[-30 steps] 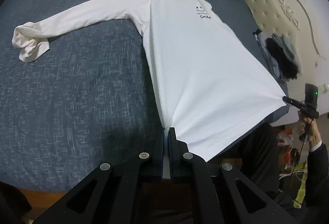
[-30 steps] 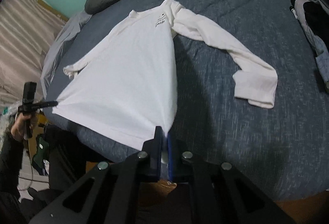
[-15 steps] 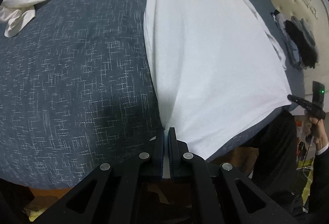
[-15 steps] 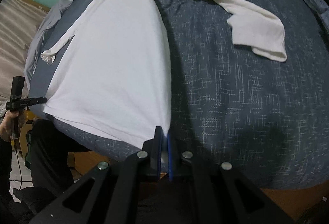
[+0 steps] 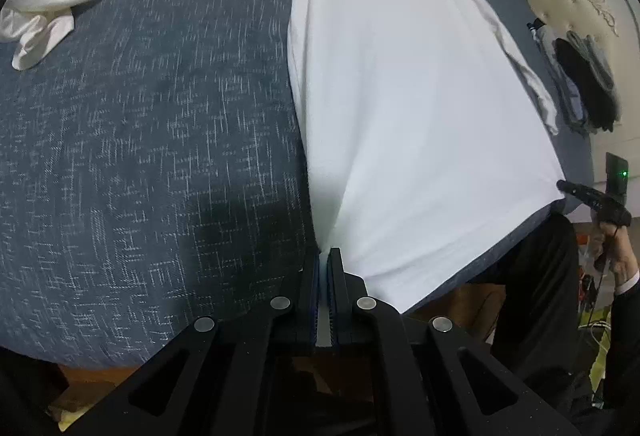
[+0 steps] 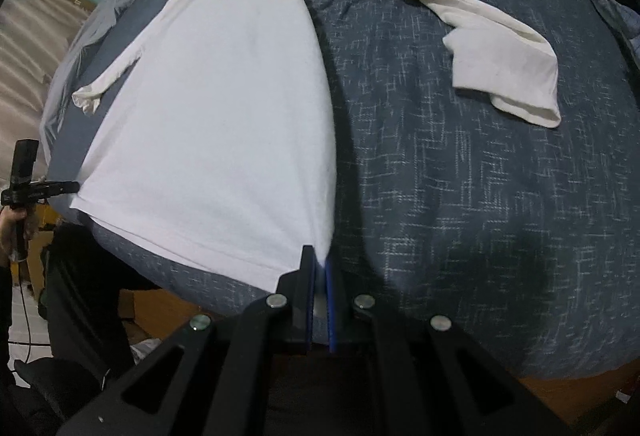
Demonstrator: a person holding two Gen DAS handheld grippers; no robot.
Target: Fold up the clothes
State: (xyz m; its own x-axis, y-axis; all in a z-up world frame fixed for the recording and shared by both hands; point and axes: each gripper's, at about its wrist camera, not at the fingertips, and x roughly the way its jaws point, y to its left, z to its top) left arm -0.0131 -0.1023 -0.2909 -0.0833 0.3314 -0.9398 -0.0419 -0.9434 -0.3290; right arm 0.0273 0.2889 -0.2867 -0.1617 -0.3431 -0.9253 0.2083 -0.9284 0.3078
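Both pairs of fingers clamped the white shirt's (image 5: 400, 107) hem corners, left gripper (image 5: 324, 256) and right gripper (image 6: 317, 256), body flat on the bed (image 5: 140, 163) toward 12 o'clock. Spreading step looked done. Next, I judged: release, then fold the sleeve (image 6: 480, 35) at 1 o'clock inward.

Blue-grey bed (image 5: 160, 155) under white long-sleeved shirt (image 5: 400, 95), dark clothes pile (image 5: 580, 83) aside.

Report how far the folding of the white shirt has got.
Done: the white shirt lies spread face-up on the bed, sleeves out. In hand: the left tool and right tool each pinch a hem corner, pulling it taut. Left: no fold shows yet; sleeves and body all remain.
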